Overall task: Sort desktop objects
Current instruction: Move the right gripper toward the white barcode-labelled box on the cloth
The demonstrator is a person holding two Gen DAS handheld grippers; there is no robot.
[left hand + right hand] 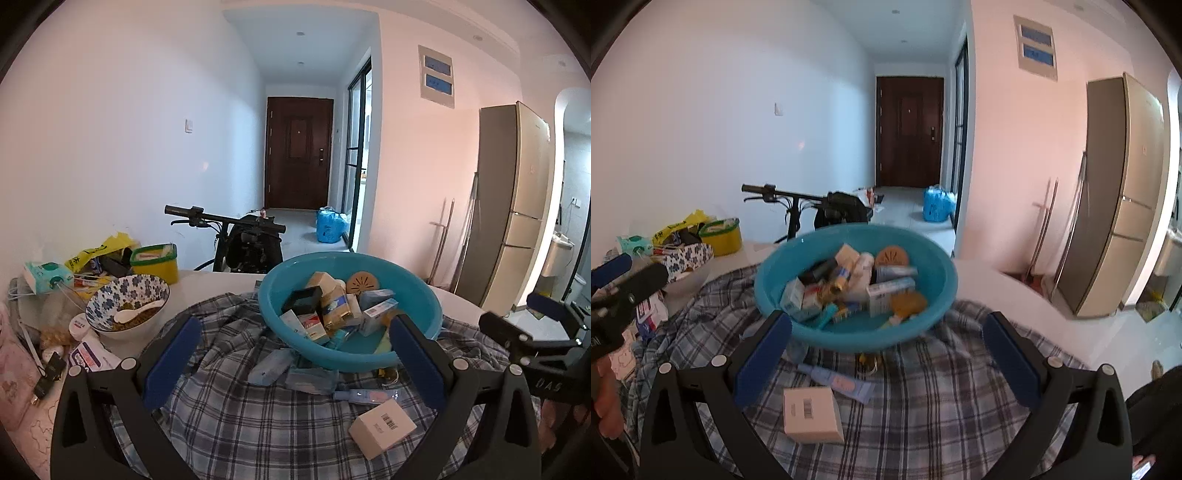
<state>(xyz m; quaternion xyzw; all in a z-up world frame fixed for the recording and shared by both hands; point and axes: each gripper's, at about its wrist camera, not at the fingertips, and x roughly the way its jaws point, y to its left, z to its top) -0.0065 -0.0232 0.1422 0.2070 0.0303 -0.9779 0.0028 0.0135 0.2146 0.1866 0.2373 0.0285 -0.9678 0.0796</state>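
Where plaid cloth (236, 424) drapes, cluttered table (207, 284).

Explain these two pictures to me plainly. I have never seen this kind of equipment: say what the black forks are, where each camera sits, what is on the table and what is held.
No robot here: a person carries two hand-held grippers, each with a camera looking along its fingers. One picture is from the left gripper, the other from the right gripper. Both are open and hold nothing. Ahead, a teal basin of small boxes sits on a plaid cloth. A white box lies loose on the cloth, and a flowered bowl with a spoon stands to the left.
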